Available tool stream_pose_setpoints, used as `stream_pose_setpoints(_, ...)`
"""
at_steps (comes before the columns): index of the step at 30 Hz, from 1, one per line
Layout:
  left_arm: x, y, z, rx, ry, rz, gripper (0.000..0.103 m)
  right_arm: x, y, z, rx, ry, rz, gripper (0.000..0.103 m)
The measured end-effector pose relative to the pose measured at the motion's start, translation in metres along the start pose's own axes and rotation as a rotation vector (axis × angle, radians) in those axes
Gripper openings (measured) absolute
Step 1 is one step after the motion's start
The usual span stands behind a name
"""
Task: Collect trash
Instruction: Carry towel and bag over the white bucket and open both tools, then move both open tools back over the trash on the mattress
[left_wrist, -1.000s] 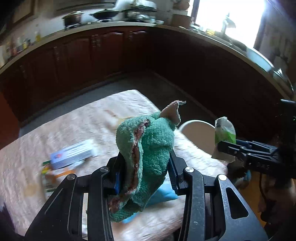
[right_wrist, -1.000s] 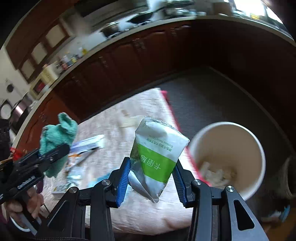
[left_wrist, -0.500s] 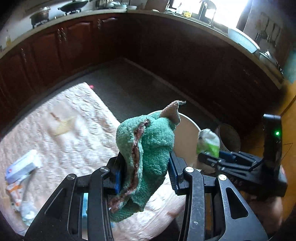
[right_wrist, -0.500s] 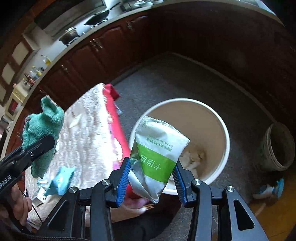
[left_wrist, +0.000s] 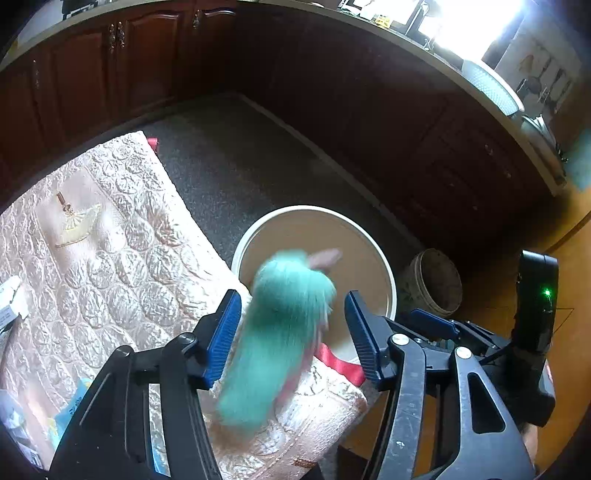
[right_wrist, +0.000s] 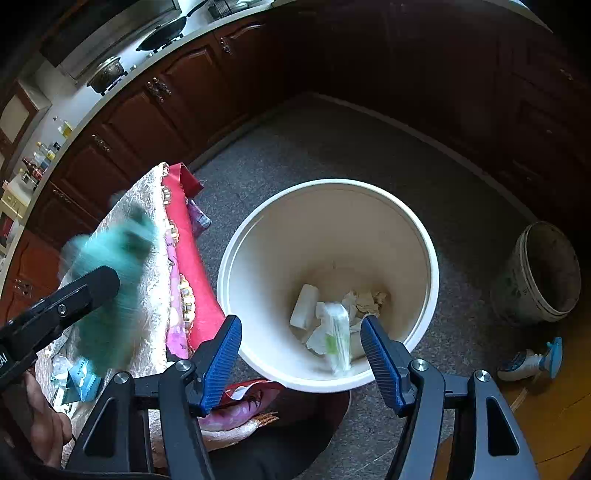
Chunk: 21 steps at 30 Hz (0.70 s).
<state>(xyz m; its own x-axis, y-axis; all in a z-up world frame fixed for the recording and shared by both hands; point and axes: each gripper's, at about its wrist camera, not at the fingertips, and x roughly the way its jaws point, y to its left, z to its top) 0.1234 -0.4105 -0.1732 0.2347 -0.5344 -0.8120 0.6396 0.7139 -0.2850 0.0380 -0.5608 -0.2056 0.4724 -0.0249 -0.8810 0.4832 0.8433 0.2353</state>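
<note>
Both tongs just spread: green cloth (left_wrist: 284, 332), blurred, apparently dropping from left tongs (left_wrist: 291, 332); tissue pack (right_wrist: 334, 338) already in white bin (right_wrist: 229, 266) below right tongs (right_wrist: 301, 354).

Quilted table (left_wrist: 122, 258) (wrappers (right_wrist: 79, 373) aboard), floor-standing white bin (right_wrist: 424, 243)

- A green cloth (left_wrist: 284, 332) is smearing into motion blur between the left gripper's (left_wrist: 293, 334) parted jaws, its edges and folds unreadable.
- A green-and-white packet (right_wrist: 338, 341) is blurring inside the white bin (right_wrist: 240, 266), its print illegible.
- The table cover (left_wrist: 110, 258) is running out of frame at the left wrist view's left edge, cutting off a small box (left_wrist: 9, 306).
- The right gripper's (right_wrist: 301, 360) frame is hiding the bin's near rim.
</note>
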Motion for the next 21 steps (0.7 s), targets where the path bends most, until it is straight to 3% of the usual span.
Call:
stream_pose_setpoints(9,-0.017,0.001,-0.005,-0.003,-0.024,0.019,0.059,-0.001,0.002,-0.002,0.017,0.005,0.009,0.065)
stream_pose_setpoints(21,-0.055,0.028,-0.015,-0.001,-0.088,0.106,0.059,-0.018,0.029,-0.003,-0.019,-0.03,0.029,0.067)
